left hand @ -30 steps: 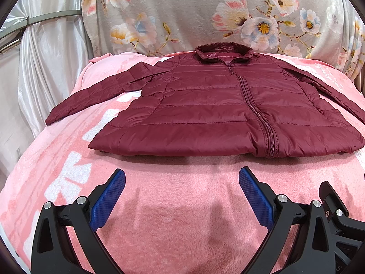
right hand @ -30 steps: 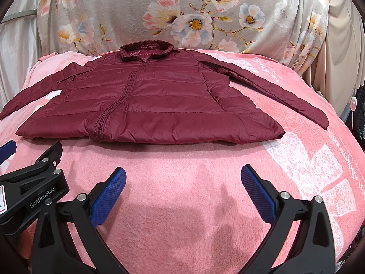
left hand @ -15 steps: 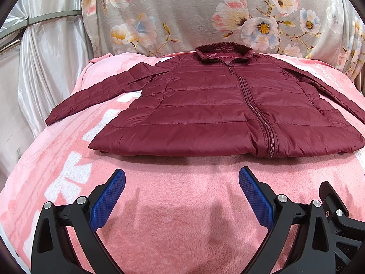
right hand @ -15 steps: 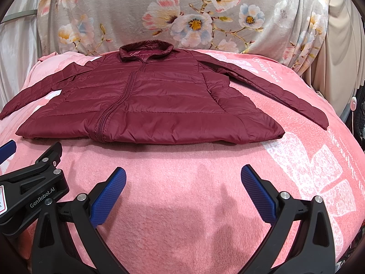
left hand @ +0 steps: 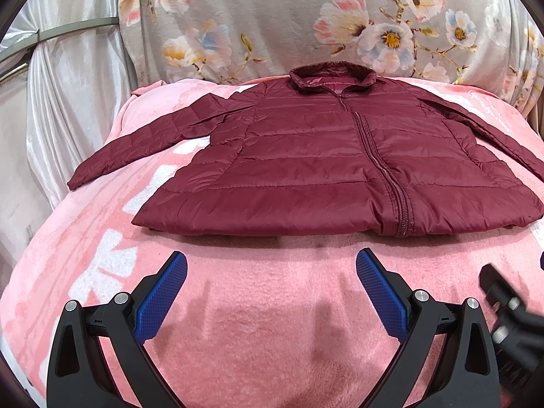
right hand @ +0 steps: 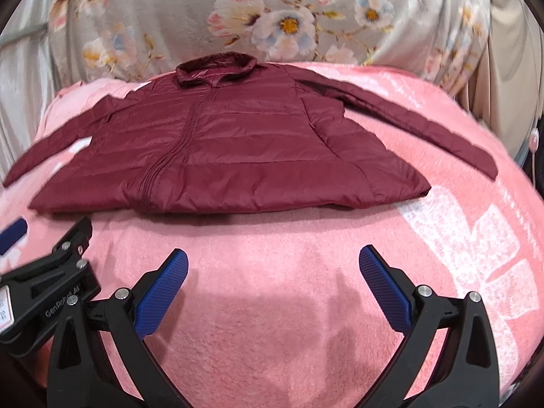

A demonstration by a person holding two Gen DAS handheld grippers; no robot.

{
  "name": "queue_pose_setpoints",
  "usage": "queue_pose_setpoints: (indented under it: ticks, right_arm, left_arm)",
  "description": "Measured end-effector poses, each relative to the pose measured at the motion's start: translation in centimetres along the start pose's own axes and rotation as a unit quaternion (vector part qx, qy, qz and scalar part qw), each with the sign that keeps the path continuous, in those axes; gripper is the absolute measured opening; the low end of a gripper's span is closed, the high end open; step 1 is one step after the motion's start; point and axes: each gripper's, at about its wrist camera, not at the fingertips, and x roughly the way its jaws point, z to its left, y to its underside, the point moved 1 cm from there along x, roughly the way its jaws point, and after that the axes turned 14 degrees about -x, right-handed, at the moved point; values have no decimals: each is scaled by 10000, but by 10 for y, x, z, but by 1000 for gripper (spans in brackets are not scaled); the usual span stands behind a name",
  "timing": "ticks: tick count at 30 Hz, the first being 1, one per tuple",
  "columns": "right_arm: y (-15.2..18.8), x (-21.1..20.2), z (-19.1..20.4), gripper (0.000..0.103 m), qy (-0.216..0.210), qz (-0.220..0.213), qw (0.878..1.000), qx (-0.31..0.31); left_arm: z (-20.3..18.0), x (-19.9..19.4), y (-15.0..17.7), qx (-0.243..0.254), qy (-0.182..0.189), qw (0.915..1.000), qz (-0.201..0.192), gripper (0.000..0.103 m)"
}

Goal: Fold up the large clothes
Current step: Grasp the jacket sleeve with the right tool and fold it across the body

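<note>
A maroon quilted jacket (left hand: 306,163) lies flat, front up and zipped, on a pink blanket (left hand: 265,306). Its collar is at the far side and both sleeves are spread out. It also shows in the right wrist view (right hand: 231,156). My left gripper (left hand: 271,265) is open and empty, above the blanket just short of the jacket's hem. My right gripper (right hand: 273,263) is open and empty, also short of the hem. The left gripper's black body shows at the left of the right wrist view (right hand: 51,278).
A floral cloth (left hand: 306,23) hangs behind the bed. Silvery curtains (left hand: 61,95) hang at the left. Beige curtains (right hand: 510,68) hang at the right. The blanket (right hand: 476,238) drops off at the bed's left and right edges.
The right wrist view has shifted and blurred: the right gripper is moving, and the jacket now sits a little higher and further right in it. The left gripper has barely moved.
</note>
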Motion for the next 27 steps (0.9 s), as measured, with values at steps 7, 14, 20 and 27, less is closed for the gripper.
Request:
queue_pose_setpoints:
  ticks: [7, 14, 20, 27]
  right_arm:
    - [-24, 3, -91, 98, 523, 16, 9965, 644]
    - [-36, 39, -233, 98, 783, 150, 9727, 2181]
    - [-2, 79, -346, 98, 893, 28, 9081, 4091]
    - [5, 103, -380, 98, 1420, 117, 8907, 4317]
  left_arm:
    - [-4, -6, -35, -128, 274, 9991, 281, 98]
    - [-5, 10, -91, -440, 396, 9973, 433, 98]
    - [-3, 40, -119, -651, 240, 9959, 575, 98]
    - [-5, 78, -130, -399, -254, 9973, 562, 98]
